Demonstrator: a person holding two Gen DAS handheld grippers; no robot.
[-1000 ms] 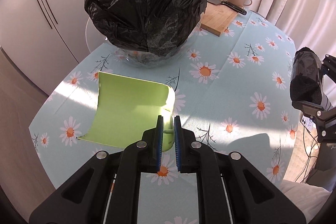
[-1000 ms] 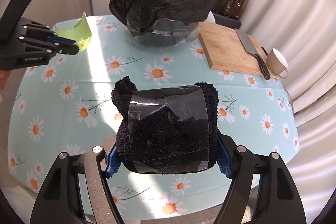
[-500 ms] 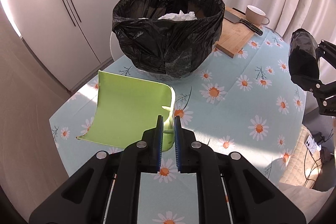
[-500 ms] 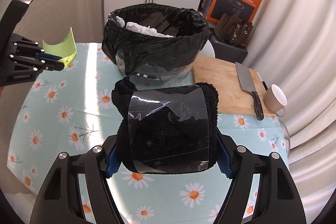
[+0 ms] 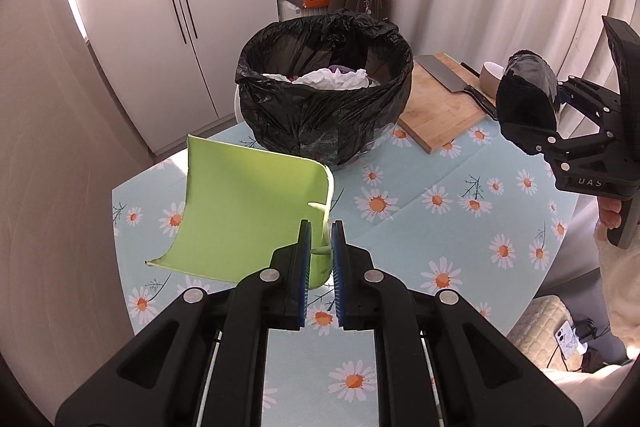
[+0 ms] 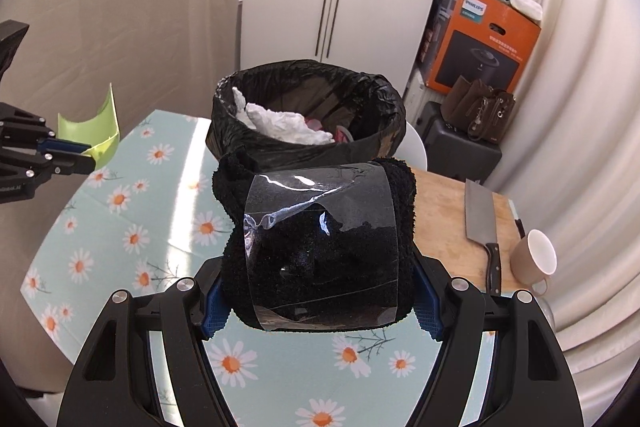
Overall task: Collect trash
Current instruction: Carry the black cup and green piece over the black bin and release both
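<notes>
Left claw (image 5: 320,247) clamped on edge of curled green sheet (image 5: 248,215), held above the surface (image 5: 440,227). Right claw (image 6: 320,303) clamped on black bundle (image 6: 320,247) wrapped in clear film, also held up off the surface. Past both: bin (image 5: 326,107) with black liner, white crumpled paper (image 6: 284,125) inside. Right of the bin: board (image 6: 448,227) with cleaver (image 6: 482,215), cup (image 6: 534,261) beside it.

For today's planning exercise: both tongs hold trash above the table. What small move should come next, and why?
Probably carry the right tongs, clamping the taped black fuzzy bundle, forward over the black-lined bin; its open mouth lies just beyond, part-filled with crumpled white paper.
</notes>
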